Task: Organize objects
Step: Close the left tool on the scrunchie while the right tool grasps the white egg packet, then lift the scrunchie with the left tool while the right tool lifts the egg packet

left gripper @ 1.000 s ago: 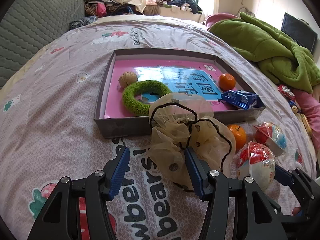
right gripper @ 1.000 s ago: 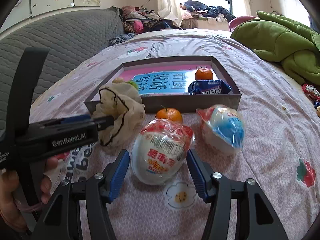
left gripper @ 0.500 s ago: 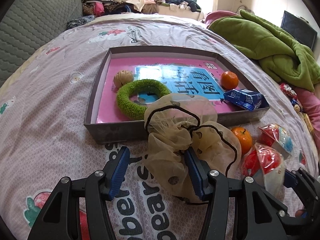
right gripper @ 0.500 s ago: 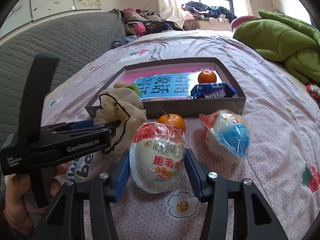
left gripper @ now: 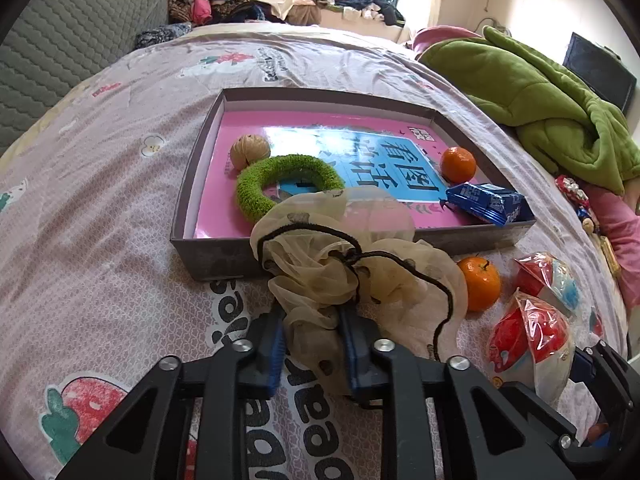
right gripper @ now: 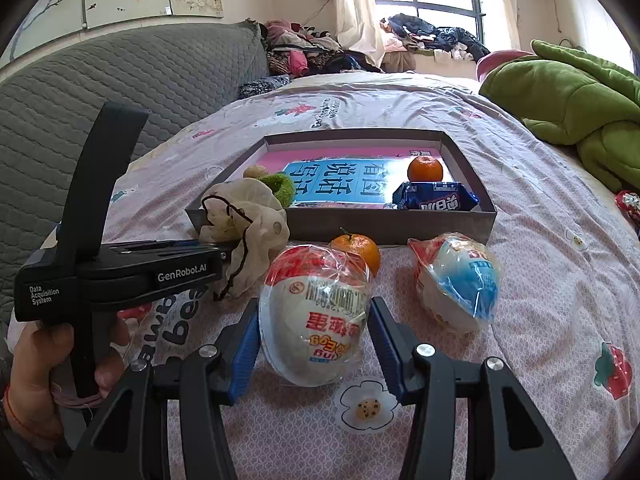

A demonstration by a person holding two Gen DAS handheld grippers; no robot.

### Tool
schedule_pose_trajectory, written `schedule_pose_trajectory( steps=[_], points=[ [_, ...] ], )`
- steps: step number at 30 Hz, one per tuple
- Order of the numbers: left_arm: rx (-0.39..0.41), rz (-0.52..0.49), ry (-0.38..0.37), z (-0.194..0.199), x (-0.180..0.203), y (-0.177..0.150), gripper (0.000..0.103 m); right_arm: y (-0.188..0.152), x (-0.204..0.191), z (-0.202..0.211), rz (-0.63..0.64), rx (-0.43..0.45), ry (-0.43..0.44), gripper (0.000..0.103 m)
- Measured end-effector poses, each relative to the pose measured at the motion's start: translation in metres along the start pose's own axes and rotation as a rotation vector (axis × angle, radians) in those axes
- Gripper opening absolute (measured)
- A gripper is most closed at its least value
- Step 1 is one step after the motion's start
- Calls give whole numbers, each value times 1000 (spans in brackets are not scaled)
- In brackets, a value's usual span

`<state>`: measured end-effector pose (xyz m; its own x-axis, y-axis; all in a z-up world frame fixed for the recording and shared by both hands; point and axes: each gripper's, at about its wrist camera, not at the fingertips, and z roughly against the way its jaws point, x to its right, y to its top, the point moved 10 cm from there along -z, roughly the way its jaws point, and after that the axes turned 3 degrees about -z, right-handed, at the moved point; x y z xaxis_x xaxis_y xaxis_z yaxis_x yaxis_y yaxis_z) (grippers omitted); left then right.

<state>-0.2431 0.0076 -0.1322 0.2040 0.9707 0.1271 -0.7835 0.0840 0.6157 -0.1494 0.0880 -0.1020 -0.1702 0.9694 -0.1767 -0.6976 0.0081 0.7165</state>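
Jaws grip items on a printed bedsheet, apparently a bedroom.

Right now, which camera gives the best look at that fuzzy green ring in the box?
The left wrist view: the green ring lies open in the box, only its near edge behind the mesh bag. The right wrist view shows just a sliver.

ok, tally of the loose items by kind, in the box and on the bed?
Oranges: 2
Wrapped toy eggs: 2
Scrunchies: 2, green, beige
Walnut: 1
Blue snack pack: 1
Total: 8
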Motion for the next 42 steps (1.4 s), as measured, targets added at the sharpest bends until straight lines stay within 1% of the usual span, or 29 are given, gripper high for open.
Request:
schedule_pose_trajectory(
  steps=[6,14,19,28,33,38,42],
  points=[
    [20,-31,29,10,3,2,18,0,-2,2,15,8,4,52],
    [32,-38,35,22,4,1,18,0,-3,3,33,12,11,52],
    [65,-47,42,38,5,2,17,4,-6,9,48,33,14,52],
    [133,-56,42,66,8,12,17,15,-9,22,86,83,-4,52],
    [175,-67,65,80,8,18,17,19,-6,24,81,94,-7,52],
    [193,-65,61,88,8,21,17,24,-5,28,80,104,3,52],
    [207,-68,64,96,9,25,17,35,-5,34,77,125,15,52]
  ],
)
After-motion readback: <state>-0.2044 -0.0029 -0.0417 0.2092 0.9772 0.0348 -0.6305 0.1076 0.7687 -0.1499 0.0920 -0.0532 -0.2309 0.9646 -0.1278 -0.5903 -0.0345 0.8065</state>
